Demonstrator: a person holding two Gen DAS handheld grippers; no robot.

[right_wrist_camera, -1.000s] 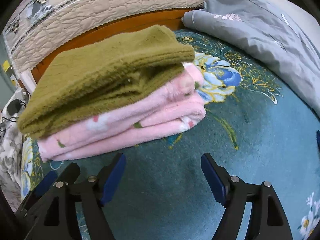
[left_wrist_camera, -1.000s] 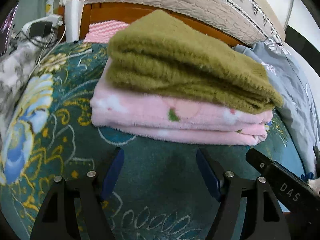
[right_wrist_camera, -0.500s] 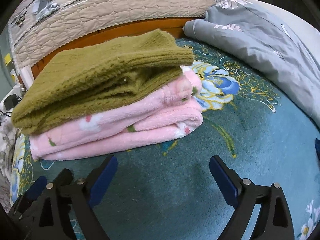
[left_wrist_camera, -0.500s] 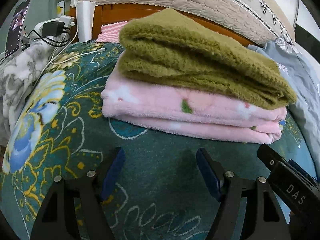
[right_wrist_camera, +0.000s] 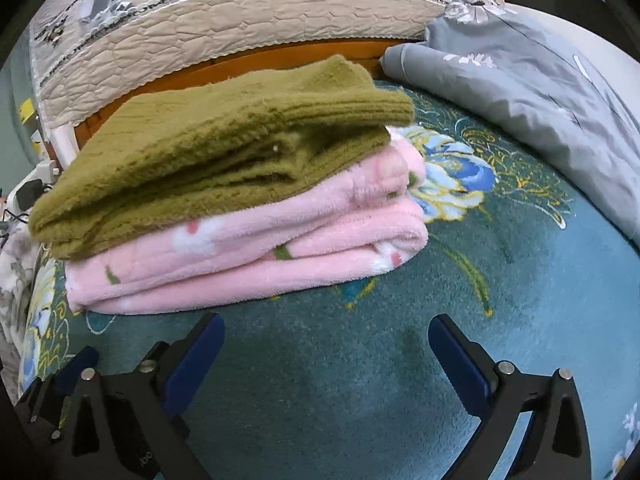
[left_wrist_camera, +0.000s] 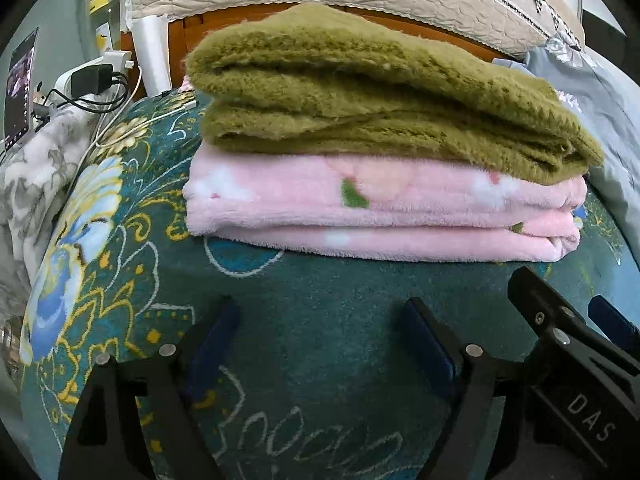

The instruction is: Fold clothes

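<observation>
A folded olive green sweater [left_wrist_camera: 360, 92] [right_wrist_camera: 224, 152] lies on top of a folded pink fleece garment [left_wrist_camera: 380, 216] [right_wrist_camera: 248, 264]. The stack rests on a teal floral blanket [left_wrist_camera: 328, 300] [right_wrist_camera: 360, 380]. My left gripper [left_wrist_camera: 320, 308] hovers just in front of the stack. Its jaws are opening and only blanket shows between them. My right gripper [right_wrist_camera: 325, 324] sits beside it, also short of the stack. Its jaws are opening too, very wide, with nothing between them. Each gripper also shows at the edge of the other's view.
A grey floral quilt [right_wrist_camera: 520, 92] is bunched at the right of the bed. A beige quilted cover [right_wrist_camera: 240, 20] drapes the wooden headboard [left_wrist_camera: 192, 36] behind the stack. Chargers and cables [left_wrist_camera: 96, 80], a lit phone screen [left_wrist_camera: 18, 88] and a grey-white cloth [left_wrist_camera: 36, 184] crowd the left.
Both grippers' jaws have spread wider, the right one more. The left view has swung a little, so more of the bedside clutter shows. The stack has not moved.
</observation>
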